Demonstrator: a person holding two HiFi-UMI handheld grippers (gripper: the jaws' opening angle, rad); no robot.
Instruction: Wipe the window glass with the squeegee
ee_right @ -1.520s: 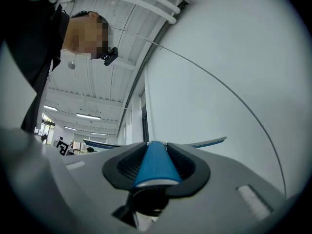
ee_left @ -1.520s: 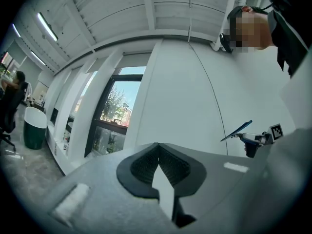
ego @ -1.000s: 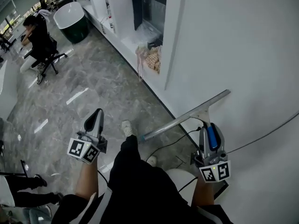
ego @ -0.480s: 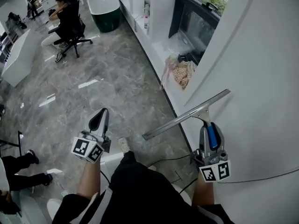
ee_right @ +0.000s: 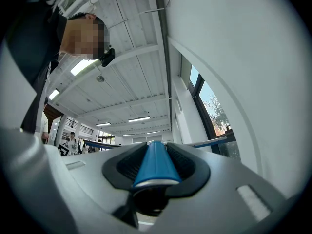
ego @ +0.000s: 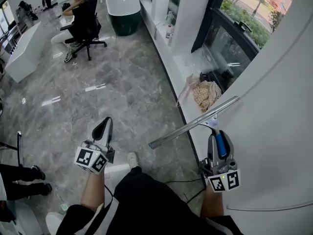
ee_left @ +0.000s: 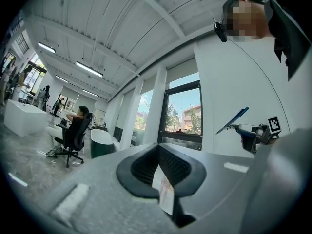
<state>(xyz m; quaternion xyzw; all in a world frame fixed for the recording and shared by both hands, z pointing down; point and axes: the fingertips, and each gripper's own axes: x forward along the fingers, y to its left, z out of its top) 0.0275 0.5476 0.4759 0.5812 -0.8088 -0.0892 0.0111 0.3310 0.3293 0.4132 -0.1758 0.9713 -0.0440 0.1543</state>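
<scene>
My right gripper [ego: 218,140] is shut on the blue handle of the squeegee [ego: 221,143], held in the air beside a white wall. Its long metal blade [ego: 195,121] slants from lower left to upper right, apart from the window glass [ego: 232,45], which lies further ahead at the upper right. In the right gripper view the blue handle [ee_right: 155,164] sits between the pads and the blade [ee_right: 210,142] crosses ahead. My left gripper [ego: 103,127] hangs over the floor, shut with nothing in it. The left gripper view shows the squeegee [ee_left: 233,121] at the right, before the window [ee_left: 183,113].
A white sill ledge [ego: 168,58] runs under the windows, with a crumpled cloth and plastic [ego: 205,94] on it. A dark-sided bathtub [ego: 122,6] and a person on an office chair [ego: 85,18] are at the far end. A black cable [ego: 188,182] lies on the marble floor.
The head view has swung along the wall, so the window glass now shows at the upper right. Both grippers keep about the same pose, the right one still holding the squeegee.
</scene>
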